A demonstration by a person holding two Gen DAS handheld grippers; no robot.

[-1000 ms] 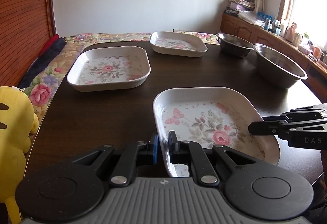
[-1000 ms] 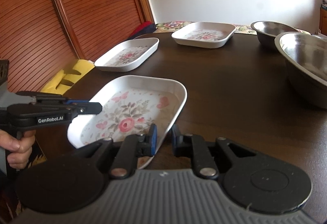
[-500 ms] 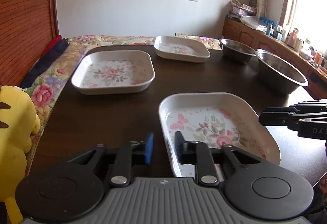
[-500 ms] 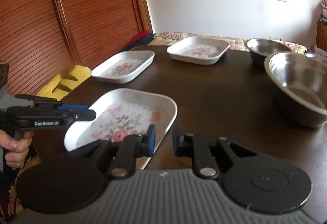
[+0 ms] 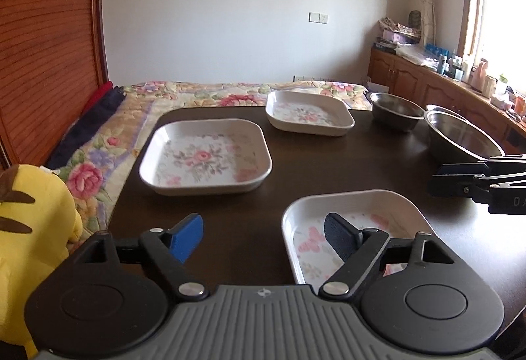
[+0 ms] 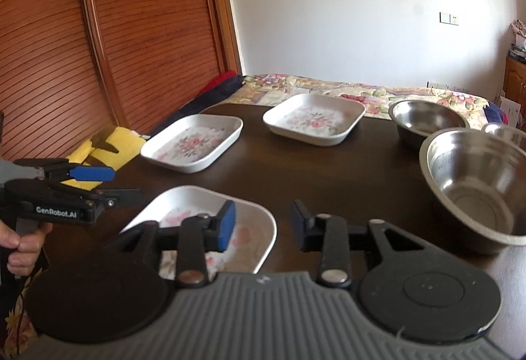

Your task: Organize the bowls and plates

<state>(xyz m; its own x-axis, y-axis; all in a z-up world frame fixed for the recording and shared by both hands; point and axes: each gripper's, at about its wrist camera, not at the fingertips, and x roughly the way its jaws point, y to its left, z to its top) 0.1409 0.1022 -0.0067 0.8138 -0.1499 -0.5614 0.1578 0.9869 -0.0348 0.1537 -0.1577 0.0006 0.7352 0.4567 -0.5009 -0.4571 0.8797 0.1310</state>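
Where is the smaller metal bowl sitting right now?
The smaller metal bowl sits at the table's far right end, just behind the big metal bowl and right of the farthest flowered dish.

— Where does the left wrist camera sit?
— Low behind its own fingers, at the near edge of the dark table (image 5: 328, 159), facing the far wall.
— And the right one?
— Same height, just beside it, angled left toward the wooden doors (image 6: 131, 31).
— What do they share?
— The nearest floral plate (image 5: 358, 212) close up, and each other's gripper.
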